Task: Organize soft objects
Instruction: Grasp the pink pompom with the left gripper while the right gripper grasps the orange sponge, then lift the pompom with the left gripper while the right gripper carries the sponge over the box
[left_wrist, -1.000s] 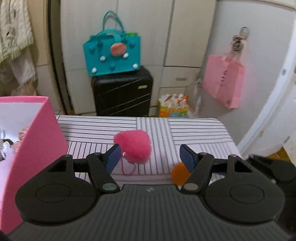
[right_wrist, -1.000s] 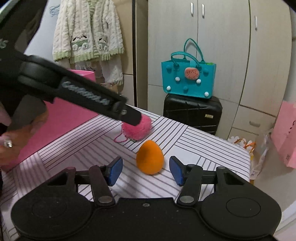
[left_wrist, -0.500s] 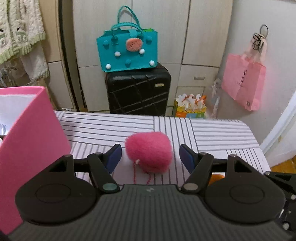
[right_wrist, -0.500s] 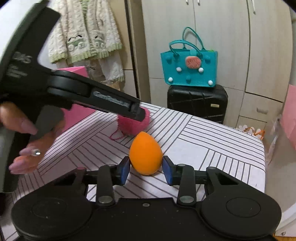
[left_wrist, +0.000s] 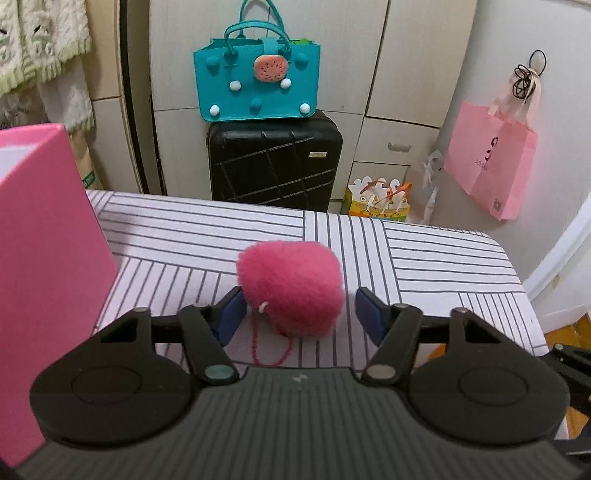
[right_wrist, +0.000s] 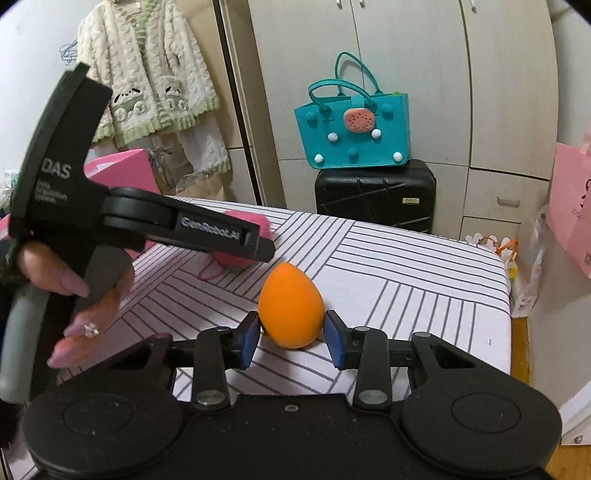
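Two soft, light things are bracketed on the table (left_wrist: 424, 254): sponge (right_wrist: 291, 305) clamped by right gripper (right_wrist: 291, 338); pompom (left_wrist: 290, 286) between left gripper's (left_wrist: 299, 314) parted fingers, best squeezed gently mid-body.

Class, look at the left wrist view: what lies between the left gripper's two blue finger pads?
In the left wrist view, the fluffy pink pom-pom sits on the striped tablecloth between the open left gripper pads, its red cord loop trailing toward the camera.
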